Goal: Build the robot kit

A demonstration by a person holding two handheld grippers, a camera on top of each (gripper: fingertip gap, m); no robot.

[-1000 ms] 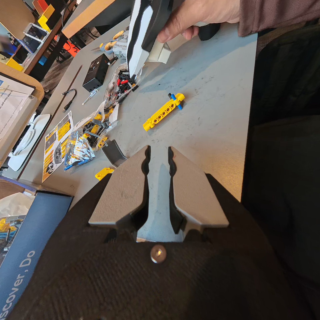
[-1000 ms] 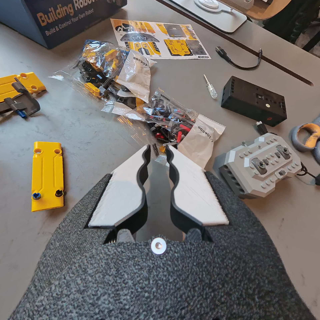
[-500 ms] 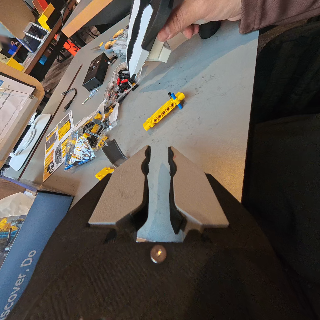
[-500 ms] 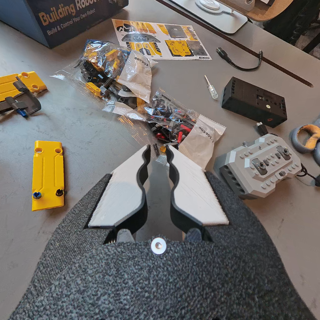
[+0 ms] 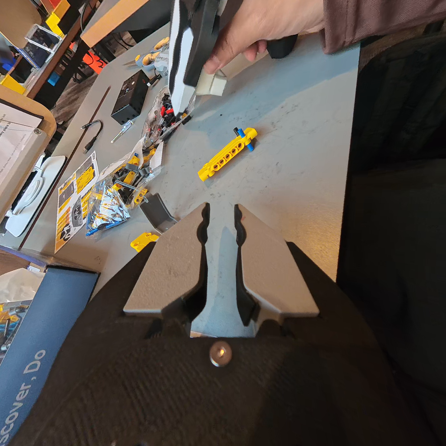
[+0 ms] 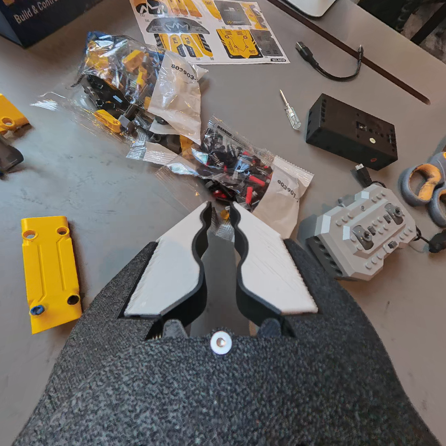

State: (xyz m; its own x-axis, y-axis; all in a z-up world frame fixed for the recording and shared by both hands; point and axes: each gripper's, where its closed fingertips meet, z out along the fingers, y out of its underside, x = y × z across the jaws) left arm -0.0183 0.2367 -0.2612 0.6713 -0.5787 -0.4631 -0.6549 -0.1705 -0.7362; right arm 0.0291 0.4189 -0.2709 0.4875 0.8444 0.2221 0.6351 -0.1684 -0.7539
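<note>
My right gripper (image 6: pixel 220 205) has white fingers, slightly open and empty. Its tips hover at the near edge of a clear bag of black and red pins (image 6: pixel 234 169); a small orange piece (image 6: pixel 225 214) lies just below the gap. A person's hand holds this gripper in the left wrist view (image 5: pixel 179 109), tips down on that bag (image 5: pixel 164 115). My left gripper (image 5: pixel 222 207) has grey fingers, slightly open and empty, low over the bare grey table (image 5: pixel 289 193). A yellow beam with a blue pin (image 5: pixel 226 154) lies ahead of it.
A yellow panel (image 6: pixel 49 270) lies left of the right gripper, a grey hub (image 6: pixel 357 241) to its right. Beyond are a second parts bag (image 6: pixel 125 79), sticker sheet (image 6: pixel 212 31), black box (image 6: pixel 350 130), screwdriver (image 6: pixel 289 111) and cable (image 6: pixel 325 65). A blue carton (image 5: pixel 36 337) stands left. The left gripper's tips are roughly 20 centimetres from the right gripper's. Measured from the fingertips, the grey hub (image 6: pixel 357 241) is 10 centimetres or so from the right gripper and 30 centimetres from the left.
My right gripper has moved forward and down toward the bag of pins, which now looks larger. My left gripper has stayed in place.
</note>
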